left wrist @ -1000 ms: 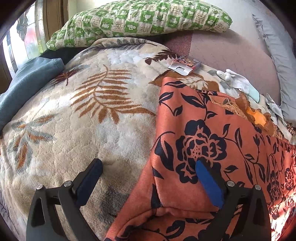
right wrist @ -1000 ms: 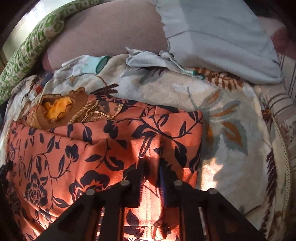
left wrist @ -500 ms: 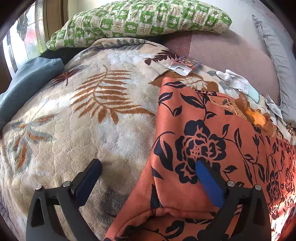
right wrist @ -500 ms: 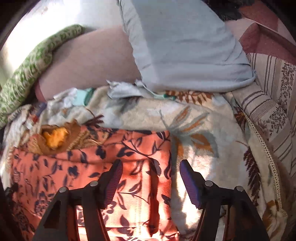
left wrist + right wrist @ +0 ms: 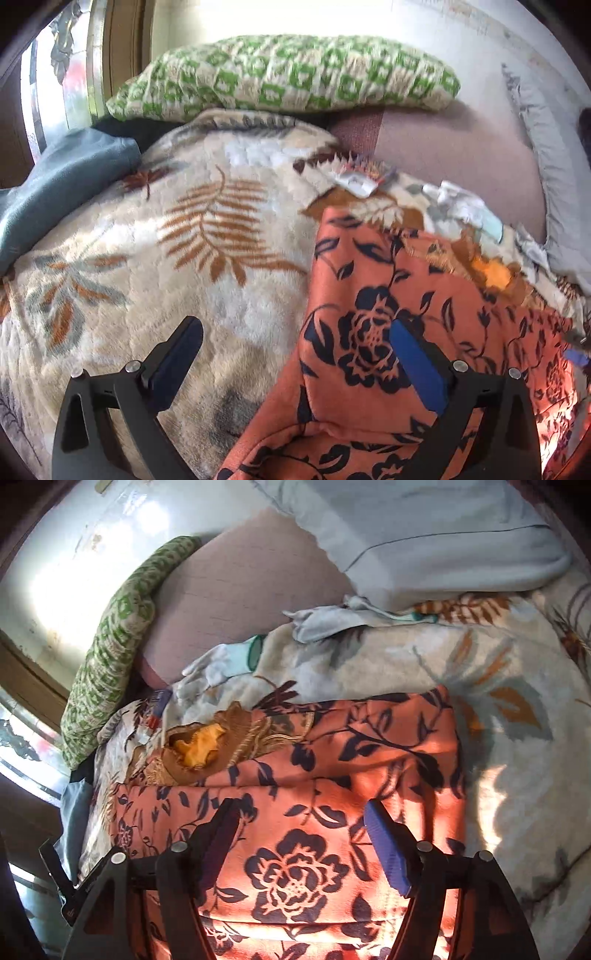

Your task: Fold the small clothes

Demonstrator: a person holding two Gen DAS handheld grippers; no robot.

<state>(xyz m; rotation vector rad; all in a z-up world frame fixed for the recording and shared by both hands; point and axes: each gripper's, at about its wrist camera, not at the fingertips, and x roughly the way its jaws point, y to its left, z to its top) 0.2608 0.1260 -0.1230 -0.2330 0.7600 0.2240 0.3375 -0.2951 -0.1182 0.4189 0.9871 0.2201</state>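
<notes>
An orange garment with a dark flower print [image 5: 399,332] [image 5: 317,812] lies folded on a cream leaf-patterned blanket [image 5: 184,258]. Its brown and gold neckline [image 5: 207,742] faces the pillows. My left gripper [image 5: 295,339] stands open over the garment's left edge: one finger is above the blanket, the blue-padded finger [image 5: 413,365] above the cloth. My right gripper [image 5: 301,812] hovers over the garment's right part with its jaws opening. The cloth lies below them, free of the pads.
A green checked pillow [image 5: 288,74] and a pinkish cushion [image 5: 454,147] lie at the head of the bed, with a grey pillow [image 5: 443,535] to the right. White gloves [image 5: 221,661], a small packet [image 5: 362,177] and a blue cloth [image 5: 55,188] lie around the garment.
My right gripper has let go of a fold of the orange garment, opened wide and turned. My left gripper has lifted a little and stays open.
</notes>
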